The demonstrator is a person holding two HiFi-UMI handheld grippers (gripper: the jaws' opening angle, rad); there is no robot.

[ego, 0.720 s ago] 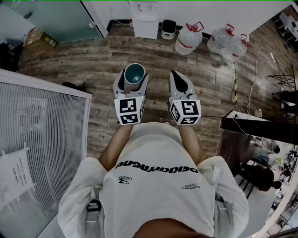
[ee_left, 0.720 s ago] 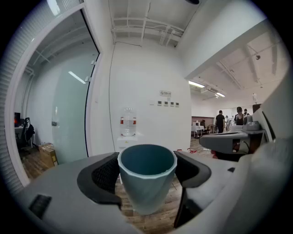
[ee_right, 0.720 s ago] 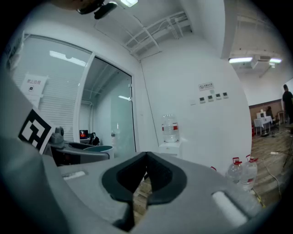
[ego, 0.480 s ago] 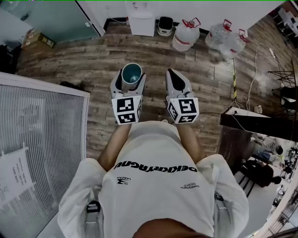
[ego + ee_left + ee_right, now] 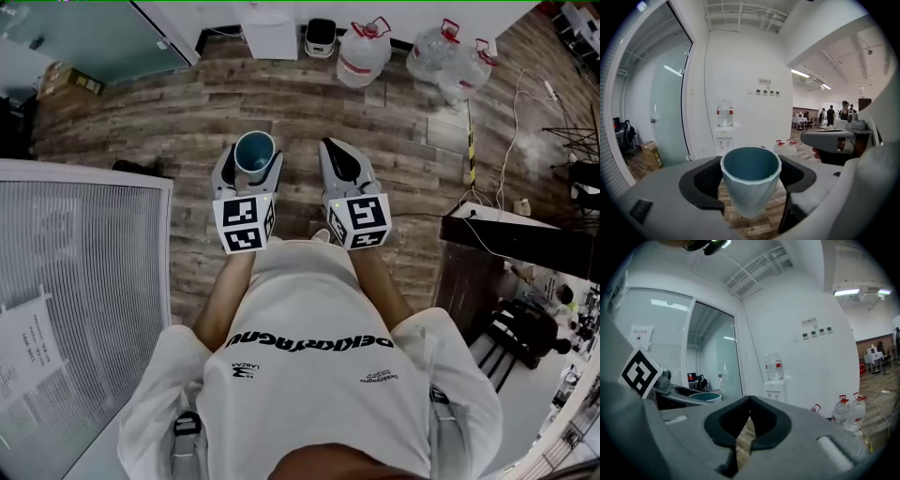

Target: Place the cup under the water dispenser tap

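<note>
Since a moment ago, the left tongs (image 5: 251,167) and the right tongs (image 5: 749,408) have slid a little to the left and up in the head view; the water dispenser (image 5: 724,127) and the water jugs (image 5: 361,52), far ahead of the tongs, have slid nearer the top edge; the blue cup (image 5: 751,180) has kept its place. The left tongs pinch the cup between their black pads, and it stands with its mouth up; the right tongs, just beside them, are pressed together with nothing inside. The dispenser is straight ahead of the left tongs, well apart from the cup. The white shirt (image 5: 309,375) behind the tongs has black letters, seen upside down and too hard to read; the small signs (image 5: 764,81) on the wall above the dispenser are too tiny to read; the jugs have red bands.
</note>
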